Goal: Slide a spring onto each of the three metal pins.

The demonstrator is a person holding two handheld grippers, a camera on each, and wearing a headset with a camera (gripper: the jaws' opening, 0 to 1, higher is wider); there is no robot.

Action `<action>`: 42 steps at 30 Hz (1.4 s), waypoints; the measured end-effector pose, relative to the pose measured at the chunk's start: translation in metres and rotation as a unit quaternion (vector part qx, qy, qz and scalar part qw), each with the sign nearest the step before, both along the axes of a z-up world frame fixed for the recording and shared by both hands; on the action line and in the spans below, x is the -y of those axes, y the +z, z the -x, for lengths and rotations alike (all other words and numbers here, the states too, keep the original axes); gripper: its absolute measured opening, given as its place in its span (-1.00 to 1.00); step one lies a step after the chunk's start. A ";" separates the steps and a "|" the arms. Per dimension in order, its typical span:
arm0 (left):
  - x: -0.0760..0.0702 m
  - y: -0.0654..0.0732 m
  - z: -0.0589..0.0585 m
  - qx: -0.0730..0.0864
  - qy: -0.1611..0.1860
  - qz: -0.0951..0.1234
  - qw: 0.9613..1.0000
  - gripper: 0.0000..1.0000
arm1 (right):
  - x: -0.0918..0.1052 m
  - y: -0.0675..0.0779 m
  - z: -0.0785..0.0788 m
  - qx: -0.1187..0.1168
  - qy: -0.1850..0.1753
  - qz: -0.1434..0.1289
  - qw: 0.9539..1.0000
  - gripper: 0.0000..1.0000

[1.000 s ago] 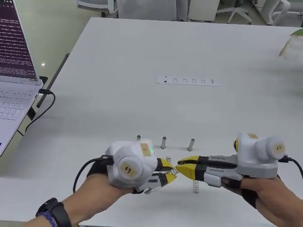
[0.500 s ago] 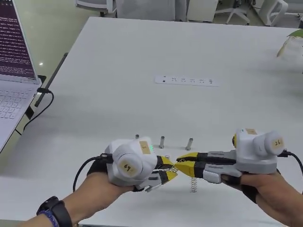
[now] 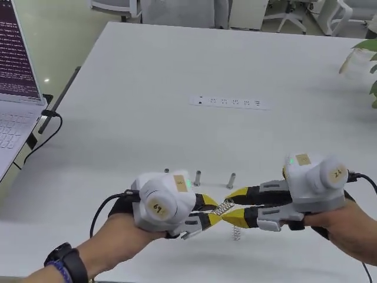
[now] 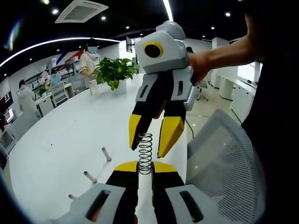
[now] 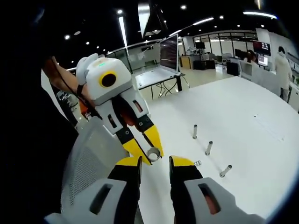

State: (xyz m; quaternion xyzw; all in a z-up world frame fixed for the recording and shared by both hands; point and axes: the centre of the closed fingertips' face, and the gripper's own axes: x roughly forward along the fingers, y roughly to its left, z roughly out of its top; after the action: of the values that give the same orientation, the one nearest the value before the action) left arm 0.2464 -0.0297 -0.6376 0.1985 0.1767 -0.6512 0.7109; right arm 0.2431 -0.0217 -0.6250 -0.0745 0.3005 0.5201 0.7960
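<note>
My left gripper (image 3: 211, 213) (image 4: 145, 166) is shut on the lower end of a small steel spring (image 3: 224, 207) (image 4: 145, 153), held above the white table. My right gripper (image 3: 231, 206) (image 5: 157, 161) faces it, open, one yellow jaw on each side of the spring's free end (image 5: 153, 153). Behind them, three short metal pins (image 3: 166, 171) (image 3: 197, 177) (image 3: 231, 180) stand upright in a row, bare. In the right gripper view the pins (image 5: 195, 131) (image 5: 209, 148) (image 5: 225, 171) lie to the right. A second spring (image 3: 236, 232) (image 5: 197, 163) stands on the table under the right gripper.
A white power strip (image 3: 228, 102) lies mid-table beyond the pins. An open laptop (image 3: 10, 88) sits at the left edge, with a black cable (image 3: 50, 127) trailing from it. A green plant (image 3: 364, 52) is at the far right. Office chairs stand past the table's far end.
The right gripper's jaws have spread apart around the spring's free end, and both grippers sit slightly higher. The left gripper still holds the spring. The head camera has shifted a little.
</note>
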 end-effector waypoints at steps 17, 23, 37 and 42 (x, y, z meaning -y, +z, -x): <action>0.024 0.018 0.007 -0.001 -0.021 0.032 0.999 -0.96 | 0.014 0.021 0.009 0.033 0.111 0.123 0.986 -0.54; 0.032 0.025 0.011 -0.001 -0.031 0.042 0.999 -0.96 | 0.021 0.023 0.009 0.040 0.129 0.148 0.980 -0.61; 0.040 0.030 0.018 0.006 -0.051 0.046 0.998 -0.96 | 0.027 0.023 0.020 0.044 0.176 0.181 0.967 -0.70; 0.044 0.031 0.022 0.011 -0.061 0.044 0.997 -0.96 | 0.030 0.023 0.022 0.047 0.191 0.199 0.960 -0.74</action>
State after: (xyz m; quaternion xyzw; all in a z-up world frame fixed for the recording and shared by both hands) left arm 0.2244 -0.0733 -0.6069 0.1846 0.1283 -0.6981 0.6798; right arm 0.2214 -0.0518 -0.6025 -0.3118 0.3403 0.5883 0.6640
